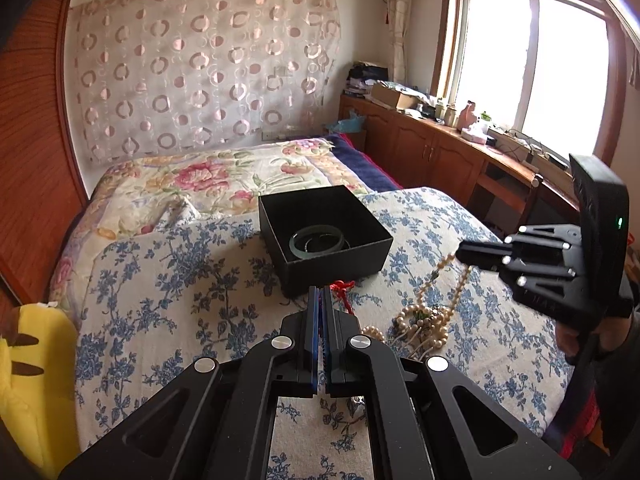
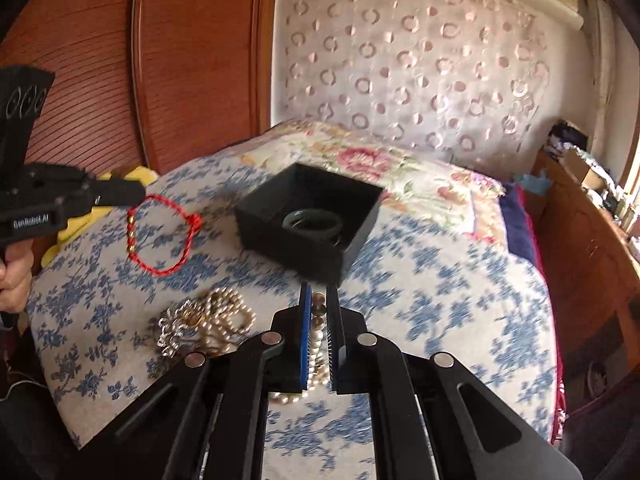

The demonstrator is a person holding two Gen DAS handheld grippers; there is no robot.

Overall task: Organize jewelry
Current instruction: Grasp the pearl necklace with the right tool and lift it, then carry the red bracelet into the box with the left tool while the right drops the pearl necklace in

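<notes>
The right gripper [image 2: 319, 312] pinches the pearl necklace [image 2: 224, 320] near the black box [image 2: 308, 220]; the left gripper [image 1: 320, 300] nips the red cord [image 2: 160, 236] toward the bed's [image 2: 440, 300] edge.

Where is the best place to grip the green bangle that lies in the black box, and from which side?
Grip the green bangle by its rim, probably the near arc, coming straight down through the black box's open top. It lies flat on the bottom, and the walls block any approach from the side. One finger should go inside the ring, one outside.
</notes>
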